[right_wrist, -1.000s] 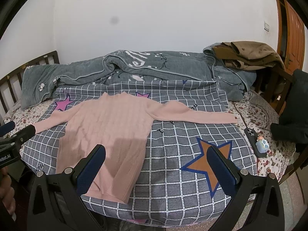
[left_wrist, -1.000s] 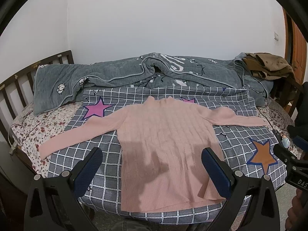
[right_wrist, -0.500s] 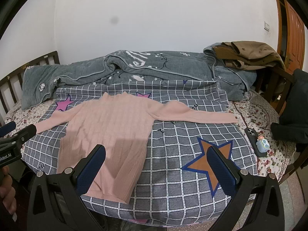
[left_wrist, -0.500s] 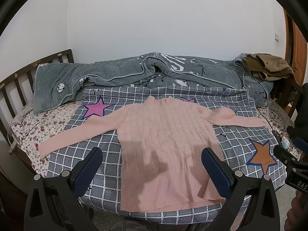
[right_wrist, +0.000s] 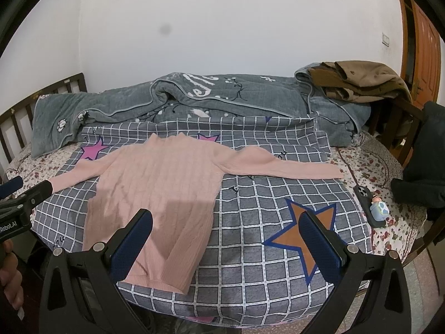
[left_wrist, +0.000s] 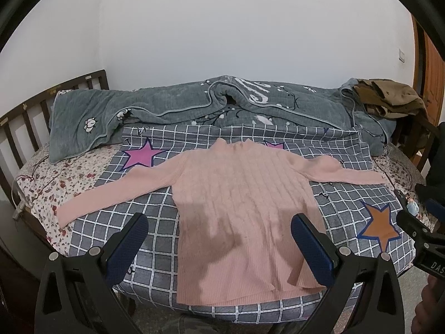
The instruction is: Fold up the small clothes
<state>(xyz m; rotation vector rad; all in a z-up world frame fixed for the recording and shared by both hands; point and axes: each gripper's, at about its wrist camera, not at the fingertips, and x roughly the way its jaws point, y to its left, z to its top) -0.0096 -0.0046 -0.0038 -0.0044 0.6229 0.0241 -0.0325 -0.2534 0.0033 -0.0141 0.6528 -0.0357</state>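
Observation:
A pink ribbed sweater (left_wrist: 239,203) lies flat, front down or up I cannot tell, on a grey checked blanket (left_wrist: 91,222) with both sleeves spread out to the sides. It also shows in the right wrist view (right_wrist: 164,192). My left gripper (left_wrist: 219,245) is open and empty, held above the sweater's hem. My right gripper (right_wrist: 226,239) is open and empty, above the blanket just right of the sweater's lower edge. Neither gripper touches the cloth.
A grey quilt (left_wrist: 194,111) is bunched along the bed's far side with brown clothes (right_wrist: 358,80) on it. A wooden headboard (left_wrist: 30,114) stands at left. A phone and a small figurine (right_wrist: 378,208) lie at the bed's right edge. A dark garment (right_wrist: 422,172) hangs at right.
Both grippers have drifted very slightly; the sweater has not moved and both grippers stay open.

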